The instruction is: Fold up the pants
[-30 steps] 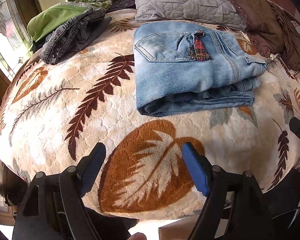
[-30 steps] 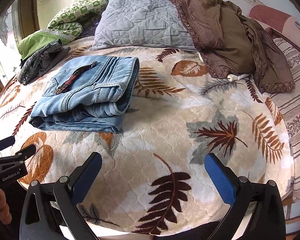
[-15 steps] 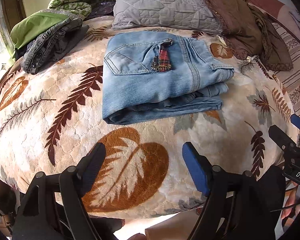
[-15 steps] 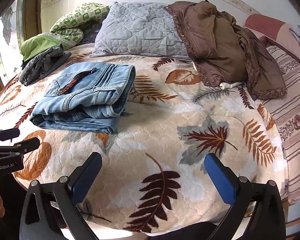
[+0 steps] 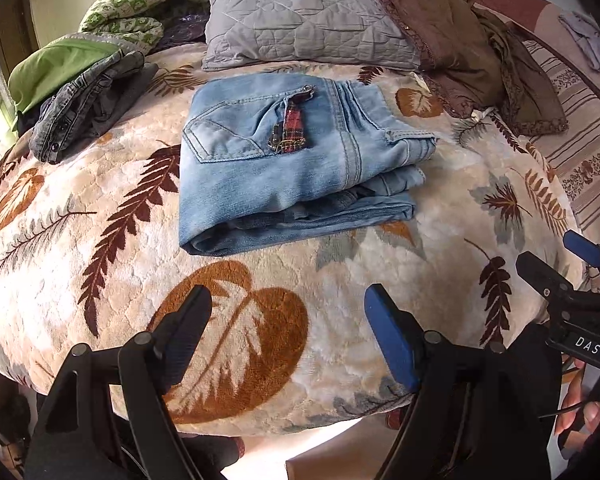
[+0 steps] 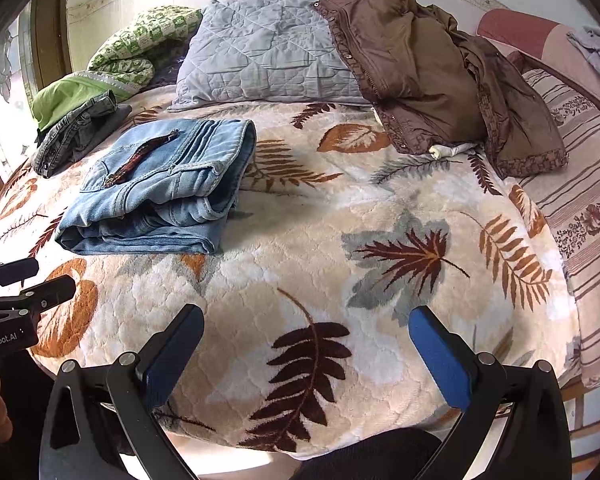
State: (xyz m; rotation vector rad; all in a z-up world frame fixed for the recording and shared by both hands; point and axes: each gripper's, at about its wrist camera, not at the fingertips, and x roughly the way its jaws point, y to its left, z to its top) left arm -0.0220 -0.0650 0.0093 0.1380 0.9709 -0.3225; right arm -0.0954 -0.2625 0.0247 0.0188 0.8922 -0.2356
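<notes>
Left gripper (image 5: 286, 320): jaws spread wide with nothing between them, hovering over the near edge of the bed above a large orange leaf print.
Right gripper (image 6: 306, 340): jaws likewise wide apart and empty, over the near edge of the bed above a dark fern print.
Writing: "DAS" on the right gripper's body in the left wrist view; "GenRobot.AI", partly cut off, on the left gripper's body in the right wrist view.
Pants (image 5: 296, 160): light blue jeans folded into a compact stack, back pocket and a red plaid tab on top, lying mid-bed toward its left side, well apart from both grippers.
Bed (image 6: 320, 248): cream blanket with leaf prints.
Grey pillow (image 6: 260, 56): at the far edge.
Brown jacket (image 6: 428, 76): crumpled toward the far right corner, overlapping the pillow.
Grey jeans (image 5: 84, 104): heaped at the far left corner beside a green cloth (image 5: 56, 72).
</notes>
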